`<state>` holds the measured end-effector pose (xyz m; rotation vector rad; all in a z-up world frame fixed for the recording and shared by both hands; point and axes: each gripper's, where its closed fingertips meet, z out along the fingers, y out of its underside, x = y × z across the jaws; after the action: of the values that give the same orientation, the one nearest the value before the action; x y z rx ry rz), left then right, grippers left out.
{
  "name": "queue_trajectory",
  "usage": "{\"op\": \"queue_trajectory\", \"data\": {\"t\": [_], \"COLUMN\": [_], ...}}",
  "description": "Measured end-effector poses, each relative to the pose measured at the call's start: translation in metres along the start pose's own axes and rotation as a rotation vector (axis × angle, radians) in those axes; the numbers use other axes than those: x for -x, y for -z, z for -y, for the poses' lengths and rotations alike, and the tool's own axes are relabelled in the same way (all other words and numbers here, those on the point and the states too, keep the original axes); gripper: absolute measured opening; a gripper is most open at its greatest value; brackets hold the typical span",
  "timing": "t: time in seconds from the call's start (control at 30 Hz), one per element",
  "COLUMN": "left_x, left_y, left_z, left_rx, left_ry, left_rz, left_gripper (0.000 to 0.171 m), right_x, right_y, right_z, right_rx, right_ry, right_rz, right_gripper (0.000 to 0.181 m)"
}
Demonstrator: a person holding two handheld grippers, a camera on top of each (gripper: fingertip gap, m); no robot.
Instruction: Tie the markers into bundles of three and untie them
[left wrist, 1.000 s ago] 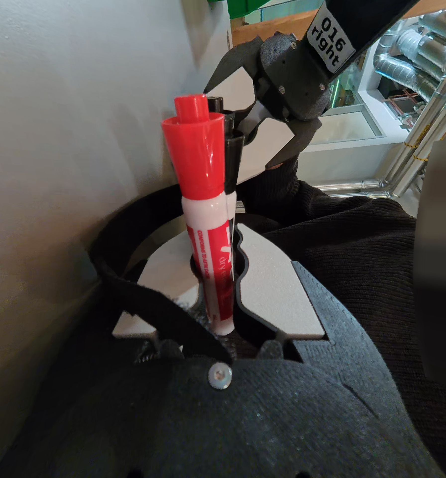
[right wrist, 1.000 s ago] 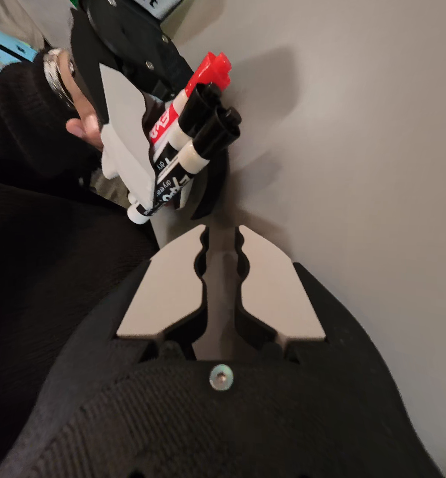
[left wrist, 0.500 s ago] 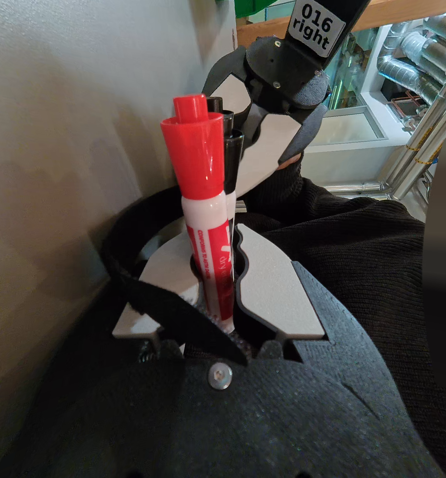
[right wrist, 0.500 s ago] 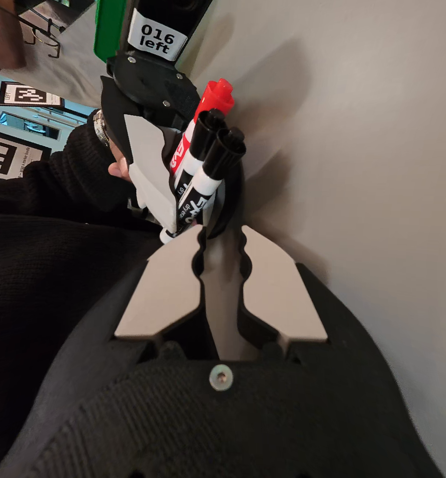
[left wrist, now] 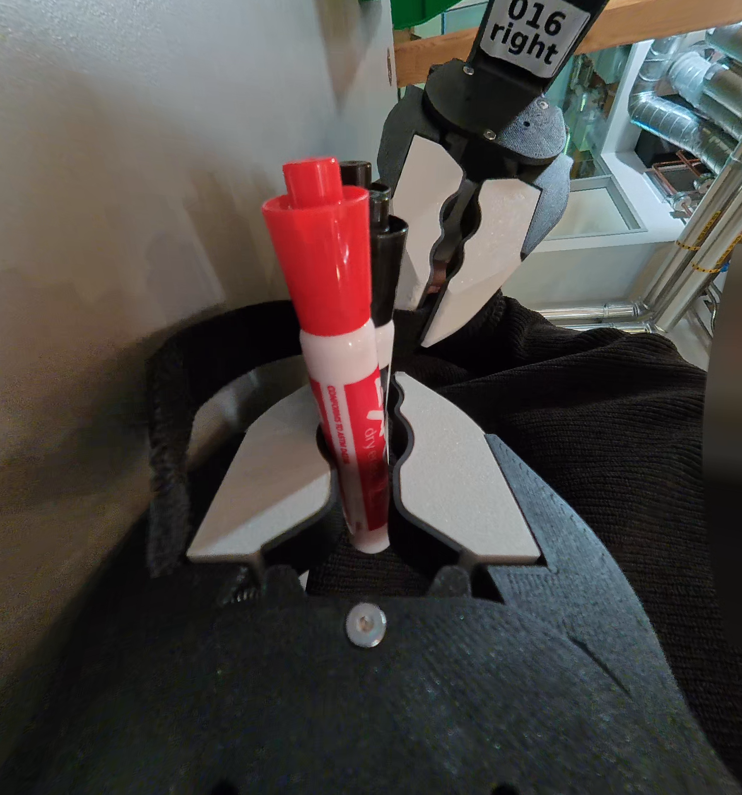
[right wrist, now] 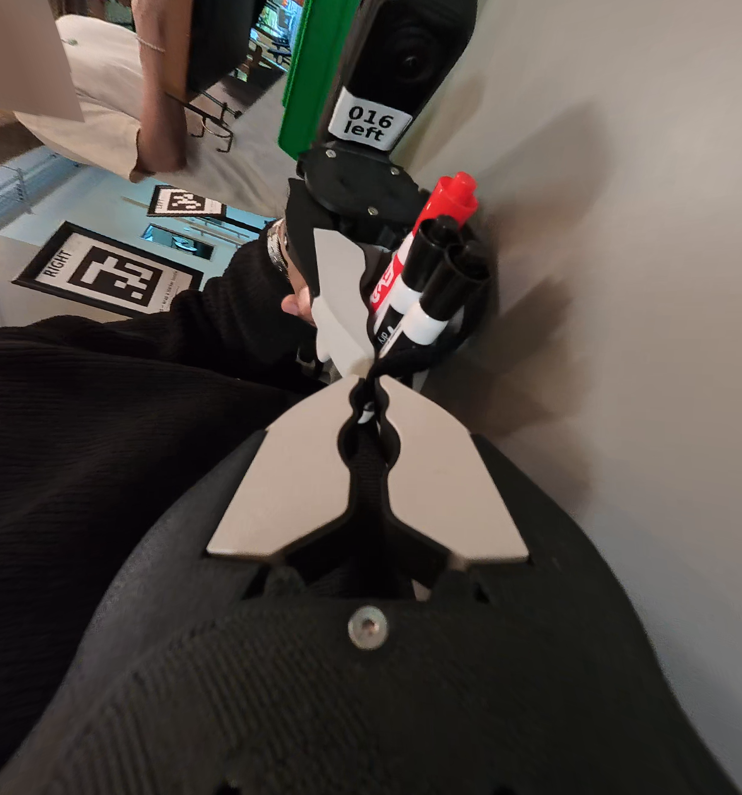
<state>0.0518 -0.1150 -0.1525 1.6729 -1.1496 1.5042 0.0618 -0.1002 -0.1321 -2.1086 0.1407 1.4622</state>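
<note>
Left hand-held gripper (left wrist: 363,447) is what I have clamped around the bundle: its two pale fingers (left wrist: 270,482) are pressed in on the white barrel of the red marker (left wrist: 330,309), with two black markers (right wrist: 438,279) tucked behind it. All three stand along the gripper's own line, caps pointing away from the camera and blunt ends down toward the palm.

A black strap (left wrist: 167,430) loops out around the left side of that gripper, close to the grey desk (left wrist: 81,172). Its free end runs across to my right hand-held gripper (right wrist: 369,413), whose fingers are drawn nearly together and pinching that strap end just below the markers. In the left wrist view that right gripper sits just beyond and to the right of the caps, tips angled down toward the barrels.

So the relation I am steering by is this: the strap leaves the bundle crosswise to the markers' long axis, and the right gripper is the one holding it. I judge the next move to be a pull or wrap across the barrels, with the left holding firm. Whether the strap is already fastened anywhere I cannot tell.
</note>
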Motion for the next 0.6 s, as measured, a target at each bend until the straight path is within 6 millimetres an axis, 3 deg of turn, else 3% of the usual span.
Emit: {"op": "queue_trajectory", "data": {"t": [0.6], "left_x": [-0.0007], "left_y": [-0.0012], "left_z": [-0.0017], "left_rx": [0.009], "left_ry": [-0.047], "left_rz": [0.025], "left_gripper": [0.019], "right_x": [0.0061], "right_y": [-0.0094], "right_z": [0.004], "right_rx": [-0.029], "right_ry": [-0.096], "right_rz": [0.088], "right_gripper": [0.017]}}
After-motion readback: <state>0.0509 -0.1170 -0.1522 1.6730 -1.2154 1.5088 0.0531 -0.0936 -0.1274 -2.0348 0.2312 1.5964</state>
